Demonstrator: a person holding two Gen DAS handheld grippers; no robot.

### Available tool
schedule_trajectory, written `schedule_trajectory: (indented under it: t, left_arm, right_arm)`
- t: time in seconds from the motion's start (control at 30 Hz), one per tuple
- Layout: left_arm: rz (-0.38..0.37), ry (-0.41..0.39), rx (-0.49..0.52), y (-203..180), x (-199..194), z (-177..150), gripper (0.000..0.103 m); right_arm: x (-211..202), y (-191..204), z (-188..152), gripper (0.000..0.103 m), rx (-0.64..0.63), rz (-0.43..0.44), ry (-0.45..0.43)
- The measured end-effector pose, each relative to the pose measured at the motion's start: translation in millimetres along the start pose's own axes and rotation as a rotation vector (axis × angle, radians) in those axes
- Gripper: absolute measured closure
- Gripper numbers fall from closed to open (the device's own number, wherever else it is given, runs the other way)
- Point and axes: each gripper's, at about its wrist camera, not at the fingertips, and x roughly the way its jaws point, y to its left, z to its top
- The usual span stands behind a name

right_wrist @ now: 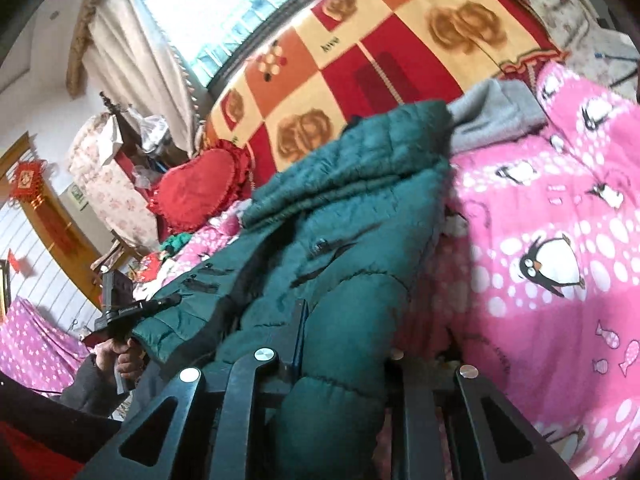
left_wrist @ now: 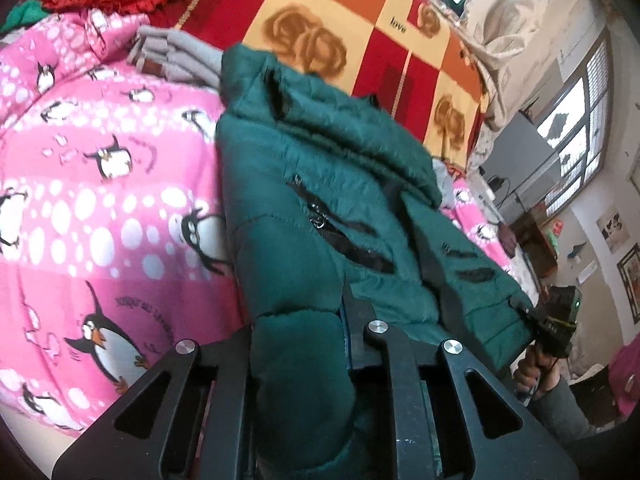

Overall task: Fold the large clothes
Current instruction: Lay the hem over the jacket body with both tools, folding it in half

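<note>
Both jaws clamp green jacket [left_wrist: 320, 184] hem; long axis runs away toward hood, over pink blanket [left_wrist: 100, 184].

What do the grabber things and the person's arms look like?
Each one is black. The left gripper has flat angular plates with triangular cut-outs, round silver bolts and a thin blue strip along one finger. The right gripper looks the same. Seen from across, each has a boxy black handle held in a hand, with a grey sleeve behind it.
</note>
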Motion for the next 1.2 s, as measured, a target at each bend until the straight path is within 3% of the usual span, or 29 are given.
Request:
schedule_trajectory:
  t: [0.4, 0.77, 1.03, 1.2]
  left_arm:
    - [-0.078, -0.104, 0.011, -16, -66, -13, 0.089]
    - [-0.106, -0.133, 0.087, -40, -109, -31, 0.089]
    - [-0.127, -0.234, -0.002, -38, -104, -3, 0.089]
    - [-0.119, -0.3, -0.034, -42, -99, 26, 0.089]
  right_arm:
    - [-48, 40, -13, 0.085, -0.055, 0.022, -0.06]
    - [-76, 53, -20, 0.085, -0.067, 0.047, -0.109]
    - [-68, 41, 5, 0.085, -0.04, 0.035, -0.16]
    - [-57, 41, 40, 0.085, -0.046, 0.019, -0.212]
